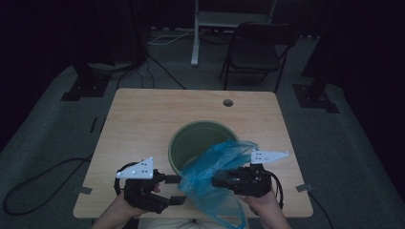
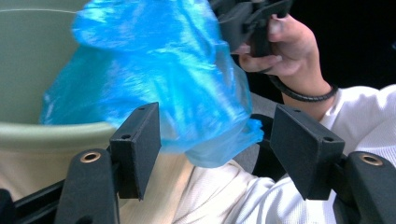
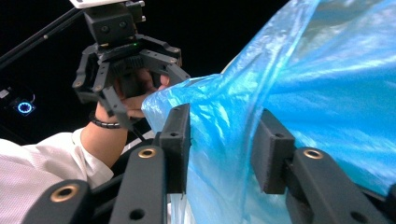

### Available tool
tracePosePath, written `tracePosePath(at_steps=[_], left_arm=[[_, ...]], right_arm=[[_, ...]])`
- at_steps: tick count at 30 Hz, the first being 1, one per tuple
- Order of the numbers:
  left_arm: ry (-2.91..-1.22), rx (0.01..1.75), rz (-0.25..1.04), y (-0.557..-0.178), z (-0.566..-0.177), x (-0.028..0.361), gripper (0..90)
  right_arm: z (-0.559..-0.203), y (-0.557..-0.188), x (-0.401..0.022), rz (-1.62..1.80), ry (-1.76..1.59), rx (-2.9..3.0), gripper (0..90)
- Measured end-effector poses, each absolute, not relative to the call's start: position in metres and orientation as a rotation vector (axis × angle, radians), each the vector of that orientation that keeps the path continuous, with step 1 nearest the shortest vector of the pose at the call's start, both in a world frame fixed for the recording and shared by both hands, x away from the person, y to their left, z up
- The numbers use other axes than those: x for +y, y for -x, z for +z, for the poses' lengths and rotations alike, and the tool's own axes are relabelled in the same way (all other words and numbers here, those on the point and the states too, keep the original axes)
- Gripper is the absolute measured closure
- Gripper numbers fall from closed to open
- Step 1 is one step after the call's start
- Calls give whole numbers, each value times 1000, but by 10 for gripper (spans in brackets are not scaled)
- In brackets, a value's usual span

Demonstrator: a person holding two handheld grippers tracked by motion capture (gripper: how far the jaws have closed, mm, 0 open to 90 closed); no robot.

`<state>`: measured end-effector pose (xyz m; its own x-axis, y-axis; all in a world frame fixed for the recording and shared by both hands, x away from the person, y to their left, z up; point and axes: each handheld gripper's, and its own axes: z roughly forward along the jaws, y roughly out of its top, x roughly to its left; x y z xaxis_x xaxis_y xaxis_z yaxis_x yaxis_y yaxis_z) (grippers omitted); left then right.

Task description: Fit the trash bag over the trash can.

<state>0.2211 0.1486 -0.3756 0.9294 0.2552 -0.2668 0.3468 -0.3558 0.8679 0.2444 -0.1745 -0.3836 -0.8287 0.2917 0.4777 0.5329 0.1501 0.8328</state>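
A thin blue plastic bag rises from the near rim of a round green bin and hangs past the table's front edge. My left gripper sits just left of the bag. In the left gripper view, my left gripper has its jaws spread wide, with a lower fold of the bag between them and no pad pressing on it. My right gripper reaches into the bag from the right. In the right gripper view, my right gripper has bag film running through a clear gap between its jaws.
The bin stands mid-table on a light wooden table with a cable hole at the back. Behind the table are a dark folding chair and a white stand. A person's white sleeve is close under the grippers.
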Motion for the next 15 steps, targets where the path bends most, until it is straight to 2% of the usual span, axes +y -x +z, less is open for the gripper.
tracePosePath(at_steps=[1,3,4,5,7,10,15], left_arm=[[-1964,438,-98,-223,-376,146,357],[-1953,452,-106,-228,-377,141,479],[-1948,468,-94,-230,-378,140,565],[-1945,471,-79,-232,-379,139,702],[-1932,483,-58,-234,-379,140,821],[-1892,506,-12,-236,-375,152,890],[-1843,536,56,-234,-368,177,891]], right_arm=[[-384,-245,-172,-1738,791,-2229,743],[-385,-246,-167,-1723,767,-2247,821],[-385,-246,-164,-1715,753,-2256,855],[-386,-246,-163,-1710,752,-2265,882],[-387,-246,-164,-1704,752,-2276,899],[-389,-244,-174,-1698,772,-2294,900],[-389,-241,-205,-1750,877,-2294,900]])
